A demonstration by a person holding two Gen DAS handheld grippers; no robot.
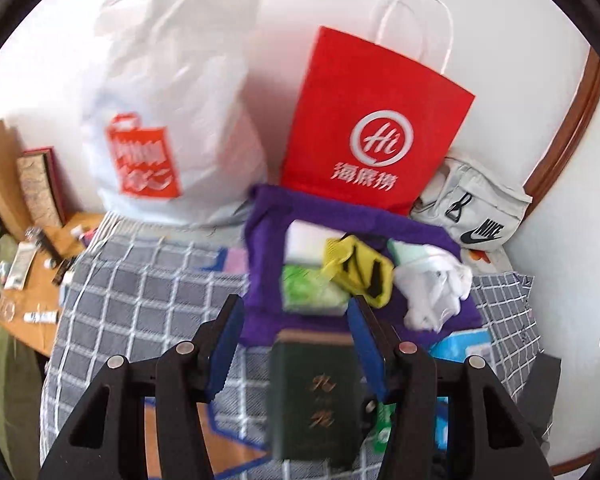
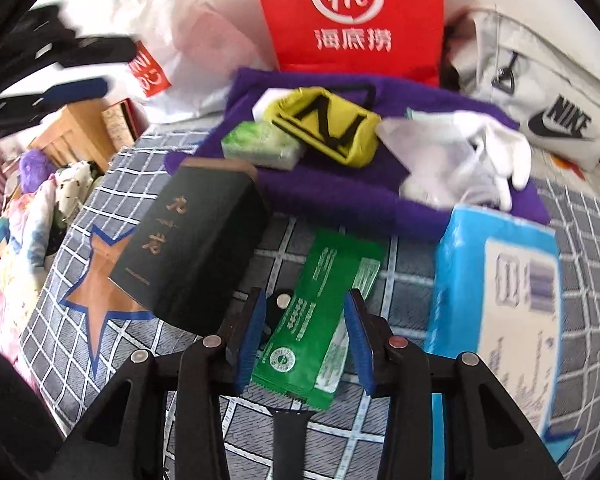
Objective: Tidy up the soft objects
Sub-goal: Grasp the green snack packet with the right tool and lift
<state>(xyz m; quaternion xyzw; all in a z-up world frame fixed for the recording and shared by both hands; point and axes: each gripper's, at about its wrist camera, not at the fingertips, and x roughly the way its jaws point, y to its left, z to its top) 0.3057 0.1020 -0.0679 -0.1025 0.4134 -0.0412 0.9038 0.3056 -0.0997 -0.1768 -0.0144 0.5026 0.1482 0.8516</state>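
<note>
The right tool (image 2: 306,344) pointed steeply down at the bed with its blue-padded fingers set to either side of the green sachet (image 2: 320,316), which lay flat on the checked bedspread (image 2: 332,432). In the right wrist view the pads looked just clear of the sachet's edges, so the tool read as parted around it and not yet clamped. A black strap (image 2: 286,440) ran out from under the sachet's near end.

Relative to the green sachet, the dark green box (image 2: 196,248) with gold lettering lay close on its left, and the blue tissue pack (image 2: 496,300) close on its right. Beyond the sachet spread the purple towel (image 2: 340,204), carrying a green-and-white packet (image 2: 262,146), a yellow-and-black pouch (image 2: 326,126) and crumpled white gloves (image 2: 468,160). Farther beyond stood the red paper bag (image 2: 352,20), with a grey Nike bag (image 2: 548,108) to its right and a white plastic bag (image 2: 172,20) to its left.

The left tool (image 1: 296,344) hung above the dark green box with its fingers apart and nothing between them; it also showed blurred at the far left of the right wrist view.

The step in hand appeared to be picking up the sachet. The next move probably called for pressing the pads onto its long edges gently, since a thin soft packet could buckle or slip, and lifting without snagging the strap beneath.
</note>
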